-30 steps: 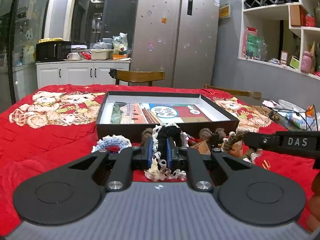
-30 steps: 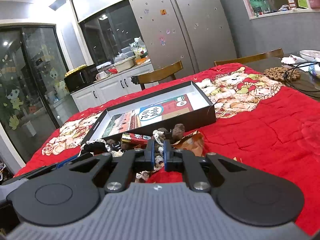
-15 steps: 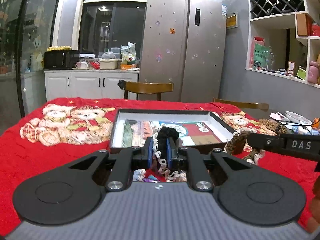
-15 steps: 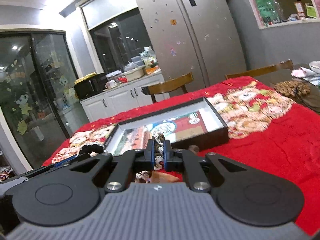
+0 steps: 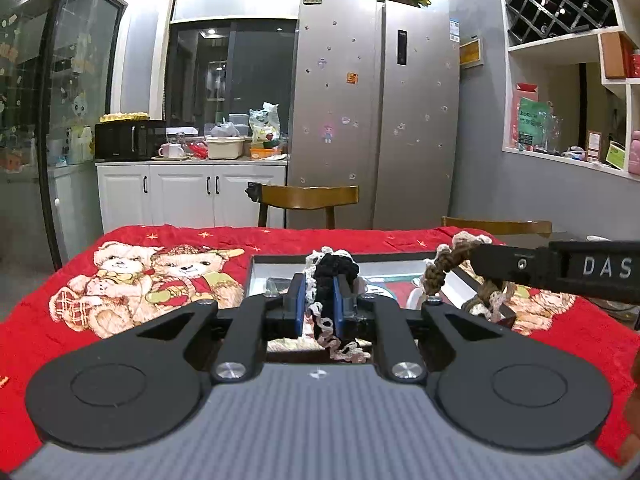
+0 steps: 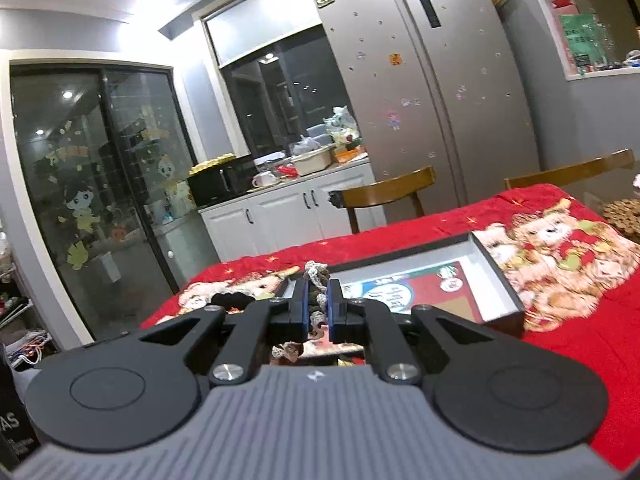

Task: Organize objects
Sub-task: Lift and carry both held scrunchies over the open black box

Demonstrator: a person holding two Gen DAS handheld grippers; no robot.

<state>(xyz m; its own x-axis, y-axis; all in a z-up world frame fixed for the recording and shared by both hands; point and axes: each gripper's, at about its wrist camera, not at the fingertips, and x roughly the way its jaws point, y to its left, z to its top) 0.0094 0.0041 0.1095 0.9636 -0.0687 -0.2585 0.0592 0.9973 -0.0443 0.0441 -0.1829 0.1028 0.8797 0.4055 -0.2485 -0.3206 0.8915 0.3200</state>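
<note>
My left gripper (image 5: 318, 304) is shut on a black crochet scrunchie with cream lace trim (image 5: 334, 270), held up over the near edge of the shallow black box (image 5: 472, 278). My right gripper (image 6: 317, 306) is shut on a brown crochet scrunchie with cream lace (image 6: 316, 276), also lifted in front of the box (image 6: 500, 276). In the left wrist view the right gripper's arm (image 5: 560, 270) comes in from the right with the brown scrunchie (image 5: 444, 262) hanging from its tip. The box floor holds printed cards (image 6: 404, 290).
The table carries a red cloth with teddy bears (image 5: 132, 280). Wooden chairs (image 5: 308, 198) stand at the far edge, another at the right (image 6: 572, 170). A round woven mat (image 6: 624, 216) lies at the far right. A fridge and cabinets are behind.
Both grippers have risen from the pile on the cloth with their scrunchies and now hover higher, over the box's near side. Both stay shut.
</note>
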